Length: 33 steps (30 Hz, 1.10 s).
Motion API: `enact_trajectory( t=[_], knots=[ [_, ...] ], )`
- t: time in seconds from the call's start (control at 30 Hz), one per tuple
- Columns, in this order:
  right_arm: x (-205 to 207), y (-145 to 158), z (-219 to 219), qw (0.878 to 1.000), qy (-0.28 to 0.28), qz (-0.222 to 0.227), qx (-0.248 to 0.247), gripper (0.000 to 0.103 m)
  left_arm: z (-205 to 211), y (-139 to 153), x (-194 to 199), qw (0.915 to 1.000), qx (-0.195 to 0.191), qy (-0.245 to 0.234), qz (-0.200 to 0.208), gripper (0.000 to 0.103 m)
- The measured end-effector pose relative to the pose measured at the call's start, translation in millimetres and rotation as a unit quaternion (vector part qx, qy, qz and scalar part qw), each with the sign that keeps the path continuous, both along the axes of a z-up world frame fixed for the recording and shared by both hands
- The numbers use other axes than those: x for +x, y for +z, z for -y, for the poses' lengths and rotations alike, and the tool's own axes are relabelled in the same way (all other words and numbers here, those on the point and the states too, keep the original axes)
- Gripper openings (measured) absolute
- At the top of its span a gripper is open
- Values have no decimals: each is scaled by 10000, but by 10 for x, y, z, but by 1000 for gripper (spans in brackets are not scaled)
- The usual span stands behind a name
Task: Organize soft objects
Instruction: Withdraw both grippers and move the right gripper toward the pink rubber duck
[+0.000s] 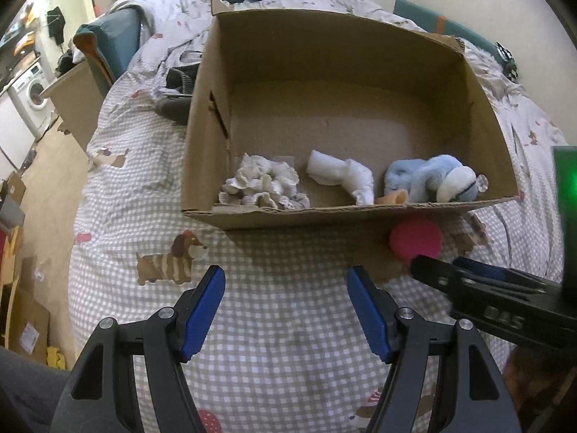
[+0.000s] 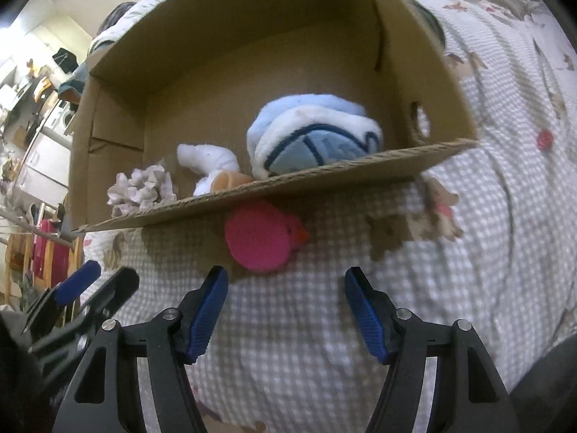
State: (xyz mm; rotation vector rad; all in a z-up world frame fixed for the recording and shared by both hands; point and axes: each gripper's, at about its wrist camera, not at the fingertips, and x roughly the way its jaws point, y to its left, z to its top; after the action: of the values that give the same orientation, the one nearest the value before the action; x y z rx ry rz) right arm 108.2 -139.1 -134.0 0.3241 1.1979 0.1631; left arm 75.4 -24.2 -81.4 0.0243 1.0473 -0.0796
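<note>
Two grippers hang over a bed, both with jaws spread and nothing between the blue pads. The left gripper (image 1: 286, 312) points down at bare checked bedspread (image 1: 151, 187), its fingers (image 1: 202, 310) framing only fabric printed with a brown dachshund. The right gripper (image 2: 286, 312) is likewise released and empty; just ahead of its fingertips lies a pink round soft object (image 2: 256, 240), flat on the bedspread (image 2: 487, 252) and touching or tucked slightly under the near wall of a cardboard box (image 2: 288, 184). A small orange-red bit sticks out at its right side. From the left wrist view the same pink round soft object (image 1: 414, 240) shows at the box's near right corner, with the right gripper's black and blue tip (image 1: 432, 270) reaching in just beside it, not touching as far as can be told. The cardboard box (image 1: 324, 213) sits open-topped on the bed, and three soft things lie in a row along its near wall: a crumpled grey-white cloth (image 1: 263, 184) at left, a white rolled cloth (image 1: 342, 176) in the middle, and a light blue plush toy (image 1: 429, 180) at right, with a small peach-coloured piece (image 1: 393, 198) between the last two. The far part of the box floor is bare cardboard. Beyond the bed's left edge stands a washing machine (image 1: 34, 90).
</note>
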Motion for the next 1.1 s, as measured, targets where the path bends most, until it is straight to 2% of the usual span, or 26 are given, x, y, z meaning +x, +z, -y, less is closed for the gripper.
enact_trajectory(
  t=[0.1,0.3,0.37,0.53,0.57,0.6,0.7,0.97,1.1],
  knots=[
    [83,-91,-53,9999,-17,-52,98,62,-10,-4,13,10000,-33,22,-20,68],
    [168,-127,-83,9995,-105,51,283,61,-34,-18,27,9998,-116,120,-82,68],
    [190,-142,-75,9994,-121,36,335,52,-21,-21,29,9998,-113,103,-91,68],
    [212,-117,-121,9995,-57,106,308,49,5,-24,29,9999,-90,34,-86,68],
    [215,-114,-120,9994,-57,109,329,47,5,-26,27,9999,-91,36,-88,68],
    [195,-93,-109,9992,-83,117,362,39,1,-27,27,9999,-96,46,-91,68],
    [126,-20,-64,9987,-178,142,465,35,-13,-41,25,9997,-156,103,-130,68],
    [-89,98,36,9983,-316,45,496,34,73,-100,7,9996,-168,-54,-237,68],
    [-257,178,203,9964,-540,65,646,34,187,-125,16,9980,-422,-309,-341,68]
  ],
)
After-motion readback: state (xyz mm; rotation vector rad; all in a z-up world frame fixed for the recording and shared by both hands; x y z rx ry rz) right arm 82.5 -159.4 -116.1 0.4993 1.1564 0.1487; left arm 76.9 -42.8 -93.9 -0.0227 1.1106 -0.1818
